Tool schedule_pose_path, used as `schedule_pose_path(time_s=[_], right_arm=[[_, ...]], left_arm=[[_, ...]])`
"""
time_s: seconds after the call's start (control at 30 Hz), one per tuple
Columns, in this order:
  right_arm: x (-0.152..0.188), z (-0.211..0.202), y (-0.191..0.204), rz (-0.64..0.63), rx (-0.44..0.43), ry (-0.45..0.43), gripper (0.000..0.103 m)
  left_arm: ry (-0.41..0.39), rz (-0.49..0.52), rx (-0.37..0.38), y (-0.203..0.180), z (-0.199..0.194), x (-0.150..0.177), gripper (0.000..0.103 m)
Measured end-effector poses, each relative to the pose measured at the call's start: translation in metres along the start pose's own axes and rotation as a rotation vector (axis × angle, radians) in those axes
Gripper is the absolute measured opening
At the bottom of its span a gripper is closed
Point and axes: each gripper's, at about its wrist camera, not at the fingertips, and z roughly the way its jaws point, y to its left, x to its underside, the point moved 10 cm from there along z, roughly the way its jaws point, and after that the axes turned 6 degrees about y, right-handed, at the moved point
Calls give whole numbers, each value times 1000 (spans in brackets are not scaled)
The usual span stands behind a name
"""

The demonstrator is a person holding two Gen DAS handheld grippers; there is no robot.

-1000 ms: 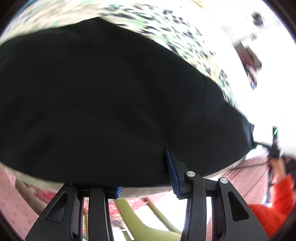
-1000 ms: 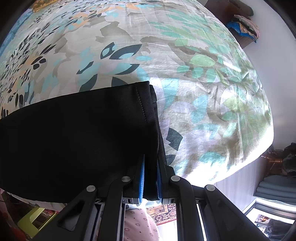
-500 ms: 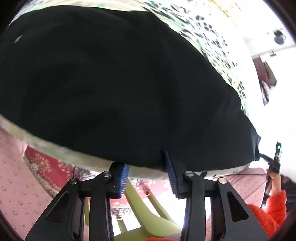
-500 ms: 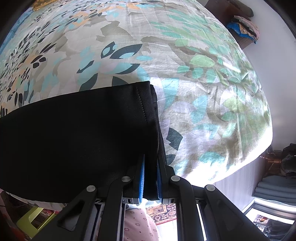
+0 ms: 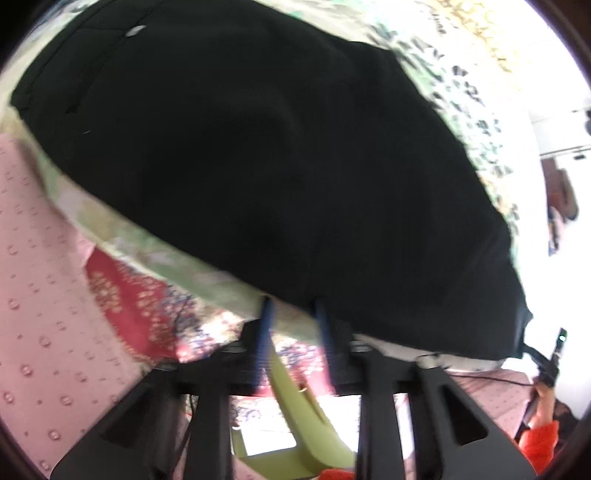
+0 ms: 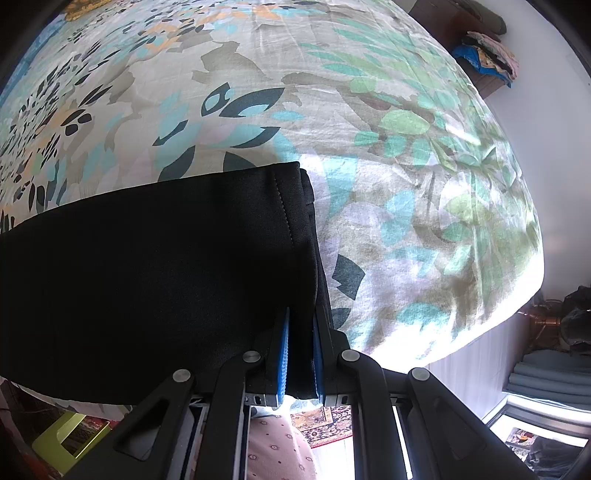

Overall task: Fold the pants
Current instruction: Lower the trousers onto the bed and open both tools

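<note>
The pants (image 5: 295, 166) are black, of a matte, finely woven fabric, and lie spread flat on a bed (image 6: 406, 166) covered with a sheet printed in teal, green, navy and orange leaf shapes. In the right wrist view the leg end (image 6: 291, 206) shows a folded hem with one straight row of stitching, and two layers of cloth are visible at its edge. The right hand-held gripper (image 6: 300, 354) is clamped on this hem corner, with the fabric pressed between its blue ribbed pads (image 6: 283, 354). The left hand-held gripper (image 5: 295, 332) has its blue pads (image 5: 264, 332) apart, at the near edge of the pants, holding nothing; this view is motion-blurred. A small pale button (image 5: 135, 31) shows near the far left of the pants.
</note>
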Motion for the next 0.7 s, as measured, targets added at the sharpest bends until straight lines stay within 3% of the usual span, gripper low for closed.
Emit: schedule_pose_path(time_s=[0.07,0.2,0.3,0.33,0.4,0.47,0.53,0.57,0.6,0.63,0.67,0.7], right_arm=[[0,0,-1,4,-2,-1,12],[0,-2,-6,32,-38,-11,17],[-2,-7,-9,70,-82,-39,22],[-2,-10,-10,80,-91,-54,26],[-4,-17,-12,92,-95,-96,29],[-5,-23,-14,93,-79,-128,35],[-5,-29,-14,95,-59,-159,36],[-4,-31,-13,94,-51,-170,37],[-4,-32,-14,93,-45,-178,37],[-3,-34,-14,92,-39,-185,39],[-3,-35,-15,95,-34,-192,40],[-2,-37,-15,99,-31,-199,40]], left_arm=[[2,-30,-14,9,-4,3,50],[-7,-27,-21,15,-27,11,50],[-101,47,-54,6,-55,7,55],[-156,80,-57,1,-69,-2,57],[-251,115,-33,-9,-88,-31,70],[-350,124,-8,-10,-101,-65,75],[-435,141,-40,-3,-101,-107,77],[-449,146,-93,6,-92,-126,77],[-430,148,-161,15,-79,-134,72],[-348,136,-305,37,-55,-144,65],[-273,127,-384,52,-37,-144,40],[-268,130,-411,58,-35,-142,36]])
